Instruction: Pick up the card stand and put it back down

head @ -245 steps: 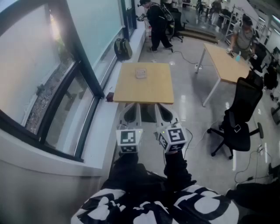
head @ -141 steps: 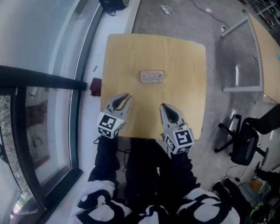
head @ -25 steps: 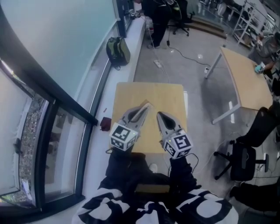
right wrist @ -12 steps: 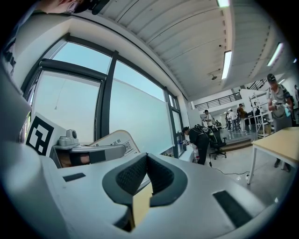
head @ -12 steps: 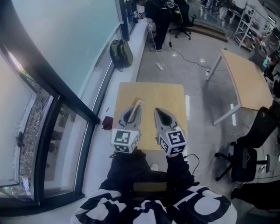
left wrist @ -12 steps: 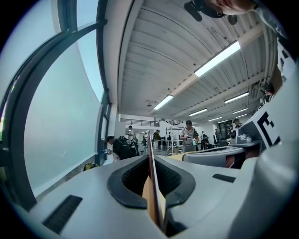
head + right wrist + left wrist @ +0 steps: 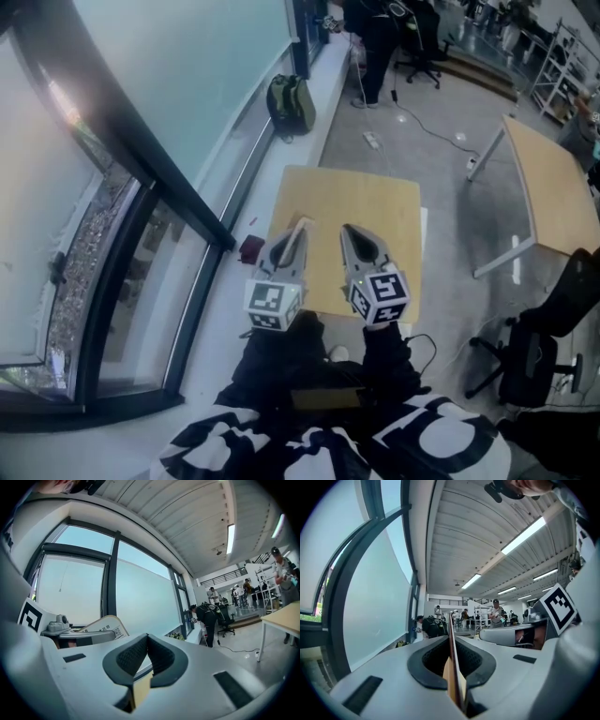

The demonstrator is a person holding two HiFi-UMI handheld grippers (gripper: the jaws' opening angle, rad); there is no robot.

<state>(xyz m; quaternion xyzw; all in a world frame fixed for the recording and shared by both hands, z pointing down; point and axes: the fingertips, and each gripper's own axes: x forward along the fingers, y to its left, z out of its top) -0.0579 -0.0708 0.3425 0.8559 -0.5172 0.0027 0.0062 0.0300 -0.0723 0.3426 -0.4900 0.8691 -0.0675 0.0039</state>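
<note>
Pick-up step: done, judging by the frames. The card stand [image 7: 451, 637] sat edge-on in the left gripper [image 7: 296, 231], whose fingers [image 7: 425, 660] pinched it from both sides. It showed as a thin upright line running out past the fingertips.

The right gripper view confirmed this. The stand's printed face stood off to its left against the window [image 7: 140, 592], held in the air and resting on nothing.

Right gripper [image 7: 147, 636]: fingers [image 7: 161, 660] pressed together at the tips with nothing between them. It played no part in the hold and sat just beside the left gripper.

In the head view both grippers were over the near part of the wooden worktop [image 7: 375, 202]. The rest of its surface was bare, so the stand was off it.

Remaining: the put-down. The stand had yet to be lowered to the worktop, set on its base and let go. Estimate: about halfway through, with the lift complete and the return not begun.
</note>
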